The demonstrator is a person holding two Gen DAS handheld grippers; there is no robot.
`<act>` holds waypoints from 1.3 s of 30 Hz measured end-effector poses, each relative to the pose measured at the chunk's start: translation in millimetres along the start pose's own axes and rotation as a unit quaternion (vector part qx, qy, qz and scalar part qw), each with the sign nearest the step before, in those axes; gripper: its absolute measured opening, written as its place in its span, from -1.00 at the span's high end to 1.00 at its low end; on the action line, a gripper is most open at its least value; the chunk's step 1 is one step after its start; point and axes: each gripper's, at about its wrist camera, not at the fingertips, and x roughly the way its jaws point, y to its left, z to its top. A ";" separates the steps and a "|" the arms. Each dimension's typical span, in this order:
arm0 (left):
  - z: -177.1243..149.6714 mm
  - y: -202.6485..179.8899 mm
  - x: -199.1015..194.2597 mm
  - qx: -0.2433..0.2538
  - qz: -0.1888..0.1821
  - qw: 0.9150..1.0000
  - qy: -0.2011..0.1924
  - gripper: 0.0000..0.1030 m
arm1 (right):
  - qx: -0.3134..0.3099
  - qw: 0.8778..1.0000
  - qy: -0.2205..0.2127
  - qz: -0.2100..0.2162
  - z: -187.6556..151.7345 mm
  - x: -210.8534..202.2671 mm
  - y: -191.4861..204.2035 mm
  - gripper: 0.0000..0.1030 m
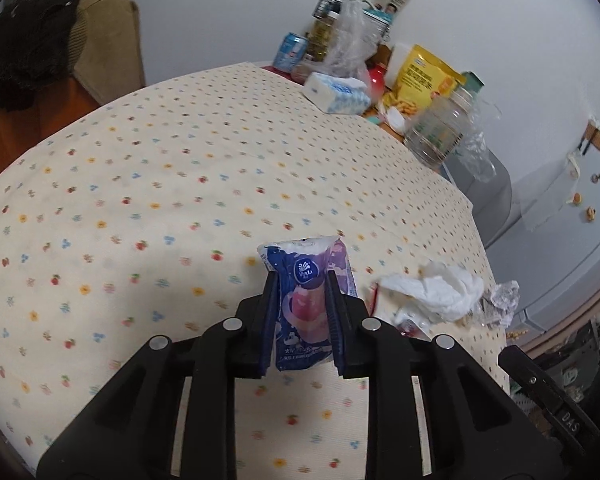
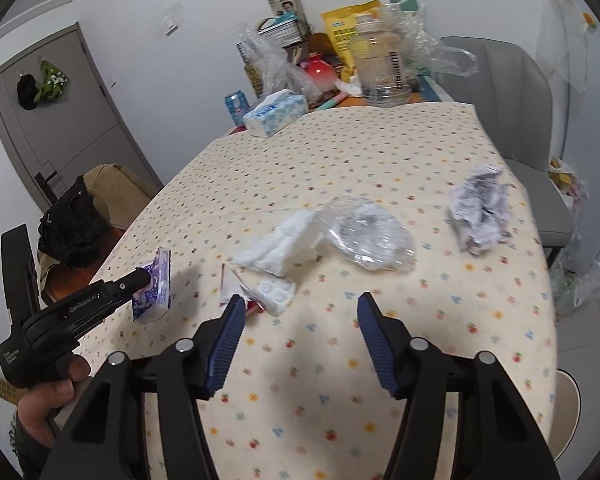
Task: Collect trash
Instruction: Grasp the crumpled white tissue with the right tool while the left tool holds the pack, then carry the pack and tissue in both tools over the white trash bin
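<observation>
Gripping a tissue pack above the table in my left tool, I risk it slipping; my right tool gapes empty near crumpled tissue.

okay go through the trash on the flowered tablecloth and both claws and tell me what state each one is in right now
Left claw: shut on the tissue packet.
Tissue packet: torn open at the top, held off the cloth.
Right claw: open, nothing between its pads.
White tissue: crumpled, lying loose.
Clear plastic wrap: scrunched, partly over the tissue.
Printed paper: balled up, lying apart.
Blister pack: bent, by the right claw's left pad.
</observation>
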 end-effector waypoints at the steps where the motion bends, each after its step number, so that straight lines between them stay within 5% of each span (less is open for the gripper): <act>1: 0.5 6.0 -0.3 -0.005 0.003 1.000 -0.001 0.55 | -0.002 1.000 0.004 0.004 2.8 6.2 3.6 -0.08; 12: 4.3 37.4 -0.9 -0.027 0.016 0.999 -0.002 0.55 | 0.003 0.999 0.034 0.001 22.3 60.7 11.1 -0.04; 14: 4.5 38.0 -0.2 -0.027 0.015 1.000 -0.001 0.55 | 0.007 0.999 0.044 0.005 24.3 66.3 9.6 0.64; 17: 3.8 37.3 -2.4 -0.027 0.011 1.000 -0.001 0.55 | -0.003 1.000 0.029 0.010 28.6 58.0 13.8 0.90; 27: 3.5 22.3 -16.4 -0.016 -0.006 1.000 -0.011 0.55 | -0.023 0.999 -0.019 0.035 34.9 3.3 27.8 0.92; 39: -9.7 -25.1 -24.6 0.019 -0.040 0.999 -0.007 0.55 | 0.024 0.998 -0.055 0.017 11.2 -65.2 -10.1 0.92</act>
